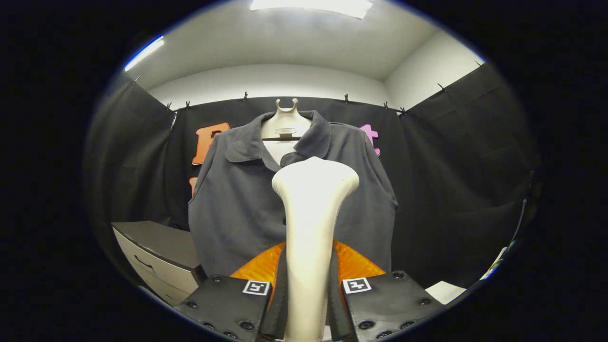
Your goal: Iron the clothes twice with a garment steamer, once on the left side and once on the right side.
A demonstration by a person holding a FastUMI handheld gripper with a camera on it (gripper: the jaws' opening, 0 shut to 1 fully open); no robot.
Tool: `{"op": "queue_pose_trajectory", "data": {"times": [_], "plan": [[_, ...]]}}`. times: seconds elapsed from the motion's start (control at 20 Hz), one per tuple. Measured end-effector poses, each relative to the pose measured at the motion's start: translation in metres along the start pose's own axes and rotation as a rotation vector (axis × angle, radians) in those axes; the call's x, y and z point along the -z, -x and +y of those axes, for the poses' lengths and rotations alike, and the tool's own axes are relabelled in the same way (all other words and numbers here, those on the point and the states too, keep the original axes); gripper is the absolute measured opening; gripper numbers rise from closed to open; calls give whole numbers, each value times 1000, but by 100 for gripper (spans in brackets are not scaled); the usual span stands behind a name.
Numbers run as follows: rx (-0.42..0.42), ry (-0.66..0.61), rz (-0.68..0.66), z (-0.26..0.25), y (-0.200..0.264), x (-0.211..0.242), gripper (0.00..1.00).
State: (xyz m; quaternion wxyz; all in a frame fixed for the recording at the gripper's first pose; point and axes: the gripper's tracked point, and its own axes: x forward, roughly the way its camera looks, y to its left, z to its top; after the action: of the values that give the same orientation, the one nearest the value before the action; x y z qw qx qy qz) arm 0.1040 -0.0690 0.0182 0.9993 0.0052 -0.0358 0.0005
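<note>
Containers: drawer unit (pixel 159 259) stands low to the left of the shirt, its drawers closed, so you cannot see what is in them.
Tongs: your tongs (pixel 306 289) are clamped on the garment steamer (pixel 311 213); both fingers (pixel 228 301) press against the sides of its pale handle, which fills the narrow gap between them.
Steamer: you hold it upright, the handle rising from between the fingers and widening into a rounded head that sits in front of the shirt's chest, just below the collar opening. Whether the head touches the cloth you cannot tell.
Shirt: the dark grey polo shirt (pixel 237 204) hangs straight ahead of you, beyond the fingers, facing you with its collar spread open. It hangs on a pale hanger (pixel 286 126) whose top shows above the collar.
Around: black cloth wall (pixel 456 190) runs behind the shirt and along both sides, pinned up with small clips at its top edge. A white flat thing (pixel 446 290) lies low to the right, too small to identify.
In the way: the steamer itself hides the middle strip of the shirt from you; left and right panels show plainly on either side.
</note>
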Motion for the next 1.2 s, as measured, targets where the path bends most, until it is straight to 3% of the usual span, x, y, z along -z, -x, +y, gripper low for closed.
{"op": "queue_pose_trajectory", "data": {"times": [0.25, 0.5, 1.2], "plan": [[28, 12, -18, -30, -29, -20, 42], [52, 13, 10, -48, -53, -1, 42], [76, -10, 97, -51, -37, 56, 42]]}}
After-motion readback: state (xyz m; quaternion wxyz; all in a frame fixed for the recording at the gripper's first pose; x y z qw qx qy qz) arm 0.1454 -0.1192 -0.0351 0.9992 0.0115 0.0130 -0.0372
